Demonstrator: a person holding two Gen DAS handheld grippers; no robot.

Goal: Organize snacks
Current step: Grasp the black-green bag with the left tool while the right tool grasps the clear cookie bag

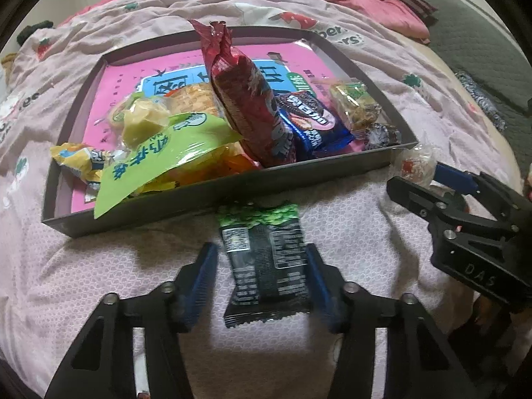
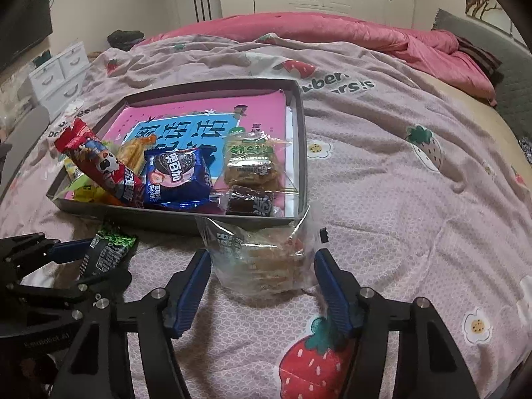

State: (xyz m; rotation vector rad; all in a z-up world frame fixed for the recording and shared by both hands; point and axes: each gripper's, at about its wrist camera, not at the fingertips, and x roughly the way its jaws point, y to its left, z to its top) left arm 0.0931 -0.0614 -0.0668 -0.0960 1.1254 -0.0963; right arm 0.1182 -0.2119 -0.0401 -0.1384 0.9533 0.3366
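A black snack packet with a green top [image 1: 262, 262] lies on the bedspread just in front of the grey tray [image 1: 199, 196]. My left gripper [image 1: 261, 252] straddles it, open, with a thin gap at the left pad. A clear-wrapped biscuit pack [image 2: 259, 259] lies by the tray's near right corner [image 2: 296, 222]. My right gripper [image 2: 261, 255] stands open around it, its pads apart from the wrapper. The tray holds a red pack [image 1: 246, 99], a blue cookie pack [image 1: 309, 119], a green bag [image 1: 159, 156] and other snacks.
The tray sits on a pink strawberry-print bedspread [image 2: 399, 199]. A bunched pink quilt [image 2: 332, 30] lies at the far side. White drawers [image 2: 56, 76] stand left of the bed. Both grippers are close together, the left gripper [image 2: 66, 249] beside the right one.
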